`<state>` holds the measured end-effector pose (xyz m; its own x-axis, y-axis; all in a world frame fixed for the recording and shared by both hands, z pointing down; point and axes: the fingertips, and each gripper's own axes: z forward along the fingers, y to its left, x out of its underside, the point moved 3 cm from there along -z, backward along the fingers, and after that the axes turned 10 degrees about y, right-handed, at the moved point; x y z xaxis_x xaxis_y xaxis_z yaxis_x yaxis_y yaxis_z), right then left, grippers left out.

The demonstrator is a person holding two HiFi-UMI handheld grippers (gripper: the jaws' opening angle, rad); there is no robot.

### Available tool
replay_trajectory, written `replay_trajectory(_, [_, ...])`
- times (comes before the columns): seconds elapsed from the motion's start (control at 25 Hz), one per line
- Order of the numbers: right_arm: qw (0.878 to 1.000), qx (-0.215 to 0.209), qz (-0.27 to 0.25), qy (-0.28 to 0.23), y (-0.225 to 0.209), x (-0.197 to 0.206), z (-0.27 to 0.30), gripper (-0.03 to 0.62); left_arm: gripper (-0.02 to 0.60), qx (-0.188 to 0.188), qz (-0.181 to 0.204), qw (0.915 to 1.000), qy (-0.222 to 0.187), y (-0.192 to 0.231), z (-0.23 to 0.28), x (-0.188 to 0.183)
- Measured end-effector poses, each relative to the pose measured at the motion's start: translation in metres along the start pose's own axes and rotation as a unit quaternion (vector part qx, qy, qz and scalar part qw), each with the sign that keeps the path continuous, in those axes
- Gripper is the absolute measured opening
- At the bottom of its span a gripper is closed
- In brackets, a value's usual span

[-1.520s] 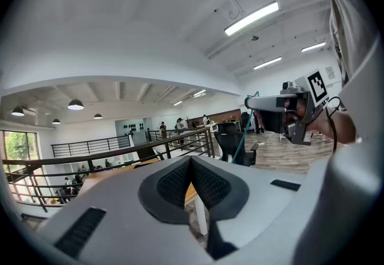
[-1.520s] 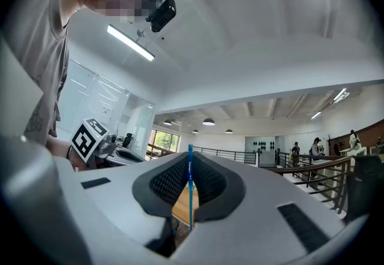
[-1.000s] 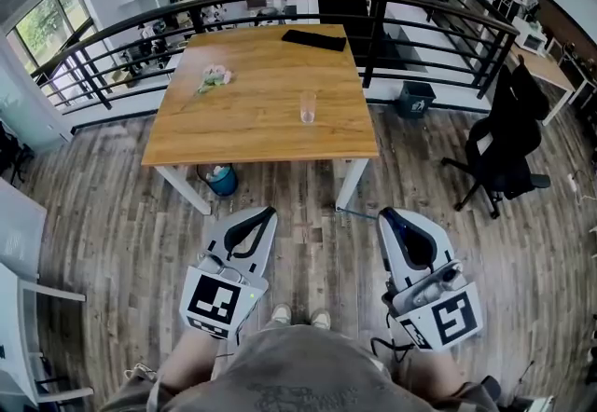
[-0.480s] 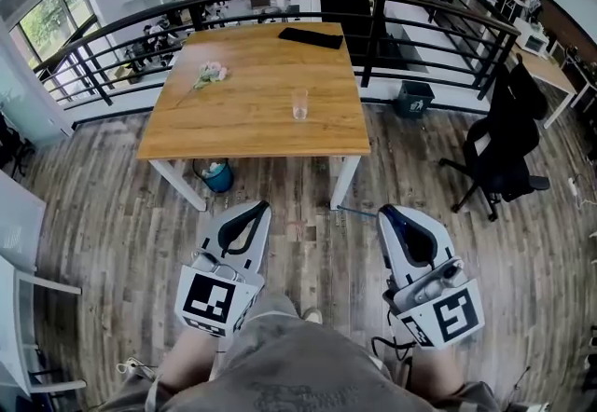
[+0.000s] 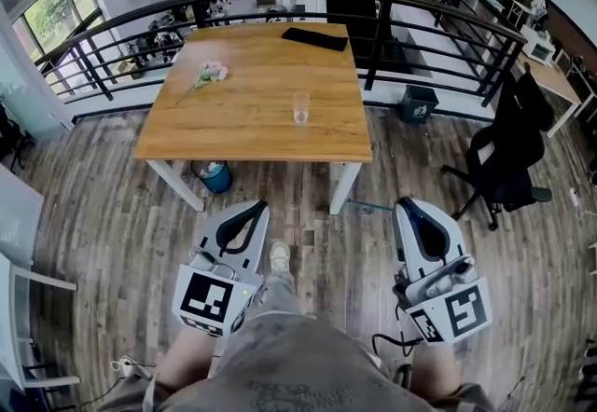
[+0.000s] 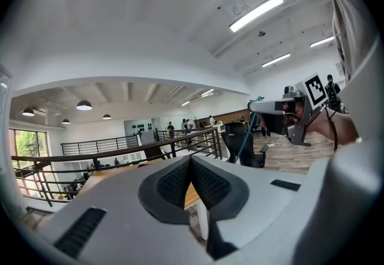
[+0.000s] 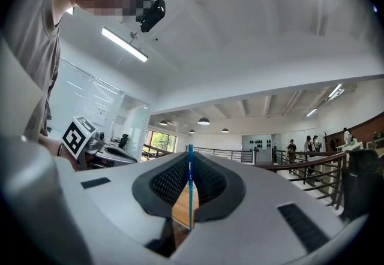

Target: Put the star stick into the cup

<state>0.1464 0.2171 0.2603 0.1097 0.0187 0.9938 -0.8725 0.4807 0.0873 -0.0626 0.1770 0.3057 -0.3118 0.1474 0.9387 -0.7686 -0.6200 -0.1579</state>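
A clear cup (image 5: 300,106) stands on the wooden table (image 5: 233,126), near its front edge and well ahead of both grippers. My right gripper (image 5: 408,205) is low over the floor at the right, shut on a thin blue stick (image 5: 369,207) that pokes out to the left of its tip. In the right gripper view the stick (image 7: 190,198) runs upright between the closed pads (image 7: 210,183); its star end is not visible. My left gripper (image 5: 256,206) hangs at the left, shut with nothing in it, its pads (image 6: 207,184) meeting at the tip.
Pink flowers (image 5: 213,73) and a flat black item (image 5: 315,38) lie on the table. A blue bucket (image 5: 216,177) sits under it. A black railing (image 5: 373,23) runs behind, and a black office chair (image 5: 508,144) stands to the right. Wooden floor lies between me and the table.
The person has taken a step, with one foot now forward between the grippers. The right gripper has shifted slightly right and down. Both grippers stay as they were.
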Motion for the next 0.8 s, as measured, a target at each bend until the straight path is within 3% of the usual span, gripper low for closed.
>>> replay_trajectory(0.44, [1.0, -0.014, 0.006, 0.021, -0.025, 0.019, 0.086, 0.04, 0.017, 0.008, 0.008, 0.9999, 0.013, 0.057, 0.067, 0.01])
replay_trajectory(0.8, [0.999, -0.016, 0.015, 0.049, -0.055, 0.018, 0.202, 0.04, 0.015, 0.028, -0.014, 0.9989, 0.034, 0.143, 0.145, 0.006])
